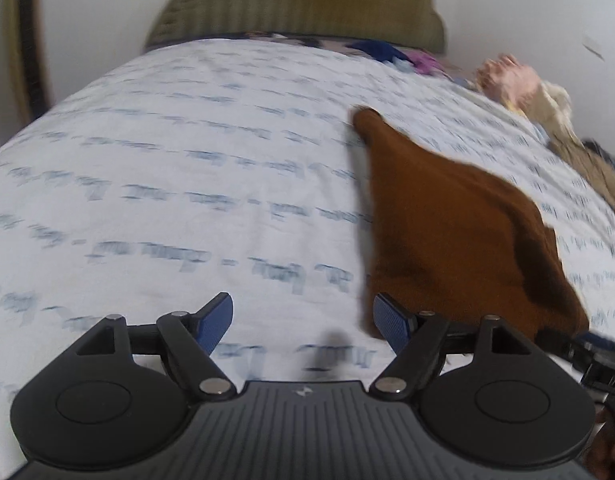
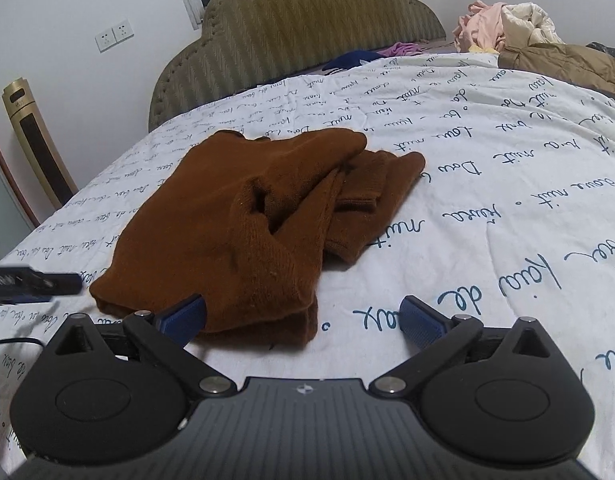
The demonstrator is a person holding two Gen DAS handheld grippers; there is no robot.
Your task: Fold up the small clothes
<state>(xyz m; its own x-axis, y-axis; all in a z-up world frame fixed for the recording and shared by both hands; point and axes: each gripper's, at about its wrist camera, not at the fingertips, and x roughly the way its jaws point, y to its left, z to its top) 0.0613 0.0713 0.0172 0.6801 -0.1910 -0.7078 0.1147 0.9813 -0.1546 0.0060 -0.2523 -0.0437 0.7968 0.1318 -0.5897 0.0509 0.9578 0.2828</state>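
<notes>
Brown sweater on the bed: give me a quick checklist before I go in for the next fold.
1. Left gripper free of cloth: ok, jaws open, only bedsheet between them.
2. Right gripper free: ok, jaws wide open, the brown sweater hem lies between them ungripped.
3. Sweater lying flat: not ok, bunched, with a sleeve sticking out on its right side.
4. Room around the sweater: ok, clothes pile sits far back near the headboard.
5. Left view sharp enough to aim: not ok, blurred.
</notes>
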